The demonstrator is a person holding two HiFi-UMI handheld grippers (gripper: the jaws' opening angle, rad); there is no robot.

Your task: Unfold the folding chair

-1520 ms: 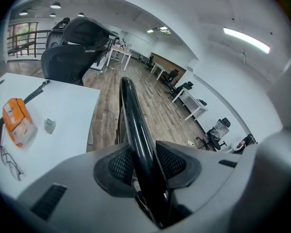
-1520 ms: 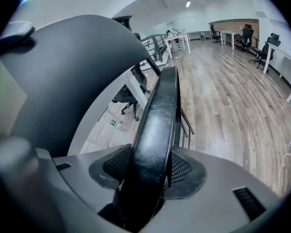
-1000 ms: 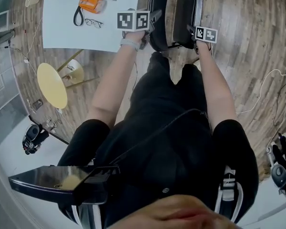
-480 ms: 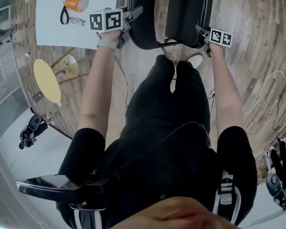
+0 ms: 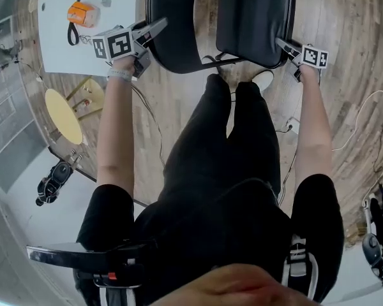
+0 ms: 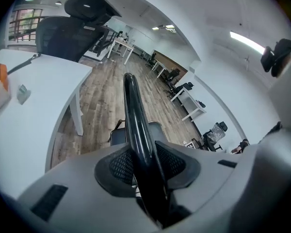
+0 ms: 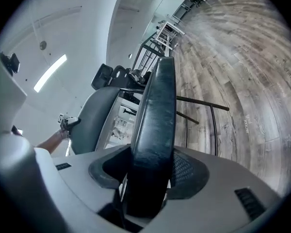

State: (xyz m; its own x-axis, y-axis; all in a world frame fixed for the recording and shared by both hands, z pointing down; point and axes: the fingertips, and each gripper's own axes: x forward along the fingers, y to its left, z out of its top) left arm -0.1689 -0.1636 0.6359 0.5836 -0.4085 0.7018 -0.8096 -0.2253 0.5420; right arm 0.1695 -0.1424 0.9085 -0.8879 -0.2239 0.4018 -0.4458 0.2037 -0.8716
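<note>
Two edge grips: left gripper (image 5: 154, 27) backrest (image 5: 173, 27), right gripper (image 5: 283, 44) seat (image 5: 254, 18); table (image 5: 59, 46) near.

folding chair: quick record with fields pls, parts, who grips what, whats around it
parts: black seat and black backrest, spread apart
left gripper: shut on backrest edge
right gripper: shut on seat edge
floor: wood planks
nearby: white table, yellow round stool
</note>
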